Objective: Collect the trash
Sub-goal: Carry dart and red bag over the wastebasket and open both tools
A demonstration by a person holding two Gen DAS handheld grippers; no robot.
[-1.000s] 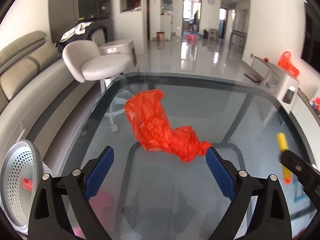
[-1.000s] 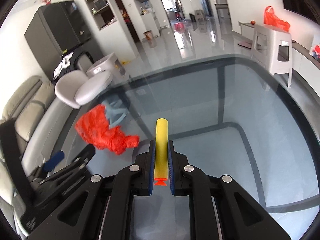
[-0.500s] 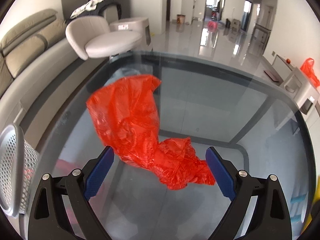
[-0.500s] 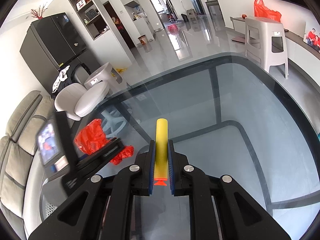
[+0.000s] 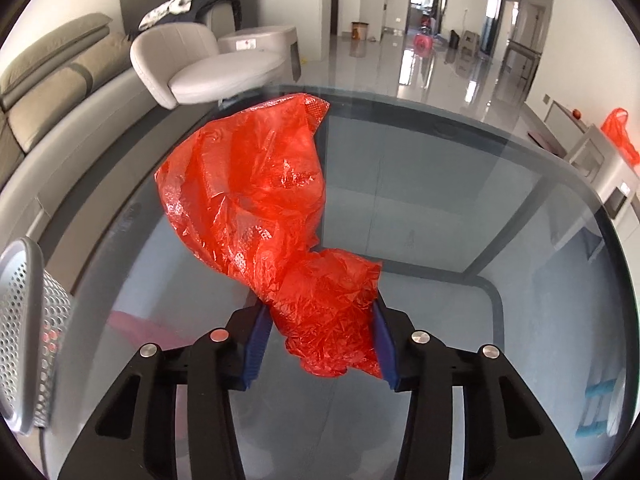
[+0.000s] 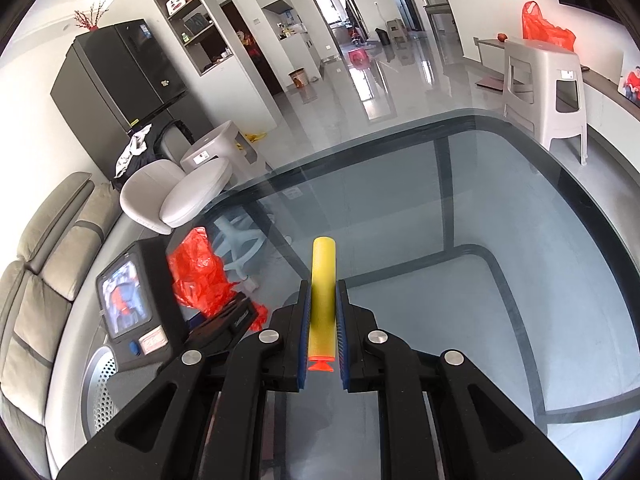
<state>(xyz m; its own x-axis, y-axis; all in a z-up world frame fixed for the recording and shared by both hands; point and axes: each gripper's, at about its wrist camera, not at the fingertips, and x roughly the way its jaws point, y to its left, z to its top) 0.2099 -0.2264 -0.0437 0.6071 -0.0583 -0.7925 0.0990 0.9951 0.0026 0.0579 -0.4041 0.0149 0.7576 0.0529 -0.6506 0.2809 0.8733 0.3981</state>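
Note:
A crumpled red plastic bag [image 5: 260, 208] lies on the glass table [image 5: 460, 208]. My left gripper [image 5: 320, 320] is shut on the bag's near end, its blue pads pressing the plastic from both sides. The bag also shows in the right wrist view [image 6: 198, 280], with the left gripper's body in front of it. My right gripper [image 6: 323, 300] is shut on a yellow foam dart [image 6: 323, 280] with an orange tip and holds it above the glass.
A perforated metal waste basket [image 5: 24, 320] stands at the table's left edge, also in the right wrist view [image 6: 100, 384]. A sofa [image 5: 52, 92] and a white chair [image 5: 208, 68] are to the left. A white stool [image 6: 544, 84] stands at the far right.
My left gripper moved forward onto the red bag and closed on its near end. My right gripper kept its hold on the dart and rose slightly.

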